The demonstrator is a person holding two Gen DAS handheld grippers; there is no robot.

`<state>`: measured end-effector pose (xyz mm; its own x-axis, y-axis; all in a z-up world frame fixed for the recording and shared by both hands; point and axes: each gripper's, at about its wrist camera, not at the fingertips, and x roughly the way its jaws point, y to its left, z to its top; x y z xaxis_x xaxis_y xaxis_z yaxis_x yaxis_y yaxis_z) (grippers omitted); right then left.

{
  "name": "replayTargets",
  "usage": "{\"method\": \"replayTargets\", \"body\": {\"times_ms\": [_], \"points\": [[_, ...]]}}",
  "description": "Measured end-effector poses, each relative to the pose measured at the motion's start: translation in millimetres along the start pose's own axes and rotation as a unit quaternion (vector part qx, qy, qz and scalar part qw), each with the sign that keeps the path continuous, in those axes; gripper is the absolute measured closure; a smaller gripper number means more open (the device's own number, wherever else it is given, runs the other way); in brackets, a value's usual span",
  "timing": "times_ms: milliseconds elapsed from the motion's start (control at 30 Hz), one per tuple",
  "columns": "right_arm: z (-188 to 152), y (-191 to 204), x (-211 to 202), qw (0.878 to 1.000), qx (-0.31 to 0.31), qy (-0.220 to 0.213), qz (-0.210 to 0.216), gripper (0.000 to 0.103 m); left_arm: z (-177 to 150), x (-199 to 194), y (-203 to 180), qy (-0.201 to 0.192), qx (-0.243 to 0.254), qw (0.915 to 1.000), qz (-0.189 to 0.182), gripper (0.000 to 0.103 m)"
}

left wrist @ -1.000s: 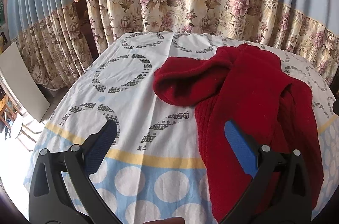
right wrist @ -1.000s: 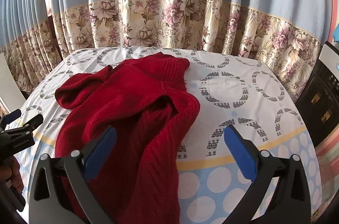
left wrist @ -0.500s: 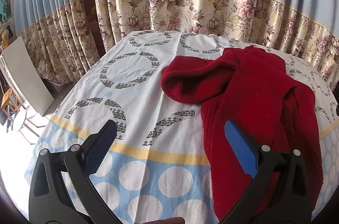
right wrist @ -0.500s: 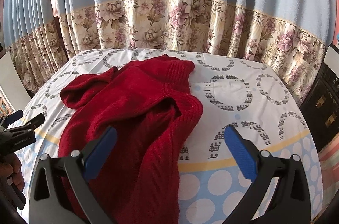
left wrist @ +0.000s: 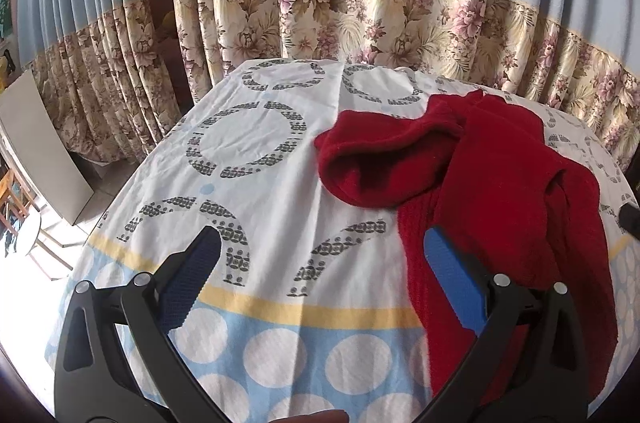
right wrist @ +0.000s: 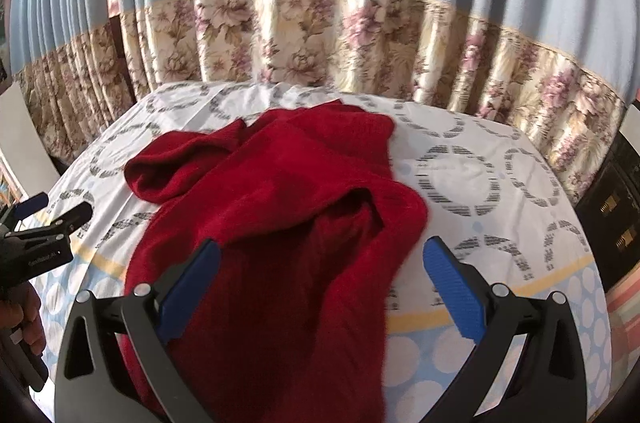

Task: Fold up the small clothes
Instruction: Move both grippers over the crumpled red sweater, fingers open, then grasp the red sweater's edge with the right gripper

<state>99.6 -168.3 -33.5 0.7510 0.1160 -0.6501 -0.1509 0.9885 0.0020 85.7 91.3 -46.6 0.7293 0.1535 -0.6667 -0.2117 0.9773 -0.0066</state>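
Observation:
A crumpled red knitted sweater [left wrist: 500, 191] [right wrist: 288, 207] lies on a table covered with a white, blue and yellow patterned cloth [left wrist: 256, 183] [right wrist: 472, 183]. One sleeve [left wrist: 372, 163] sticks out to the left, bunched up. My left gripper [left wrist: 320, 263] hovers open over the cloth at the sweater's left edge, holding nothing. Over the sweater's near part my right gripper [right wrist: 320, 263] stands open and empty. The left gripper [right wrist: 44, 219] also shows at the left edge of the right wrist view, held by a hand [right wrist: 24, 311].
Blue curtains with a floral band [left wrist: 360, 15] [right wrist: 360, 35] hang close behind the table. A grey board [left wrist: 40, 151] leans on the left. A dark cabinet [right wrist: 616, 207] stands to the right of the table.
Both grippers have moved a little forward toward the sweater, and the right one has swung slightly left so the sweater sits more centrally between its fingers. Both stay open.

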Motion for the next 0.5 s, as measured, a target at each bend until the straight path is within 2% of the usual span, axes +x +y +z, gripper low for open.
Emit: {"method": "replayTargets", "body": {"times_ms": [233, 500], "points": [[3, 44, 29, 0.999, -0.03, 0.026, 0.023, 0.002, 0, 9, 16, 0.005, -0.008, 0.9999, -0.005, 0.003], [-1, 63, 62, 0.997, -0.026, 0.063, 0.035, 0.002, -3, 19, 30, 0.009, -0.014, 0.9998, -0.013, 0.003]]}}
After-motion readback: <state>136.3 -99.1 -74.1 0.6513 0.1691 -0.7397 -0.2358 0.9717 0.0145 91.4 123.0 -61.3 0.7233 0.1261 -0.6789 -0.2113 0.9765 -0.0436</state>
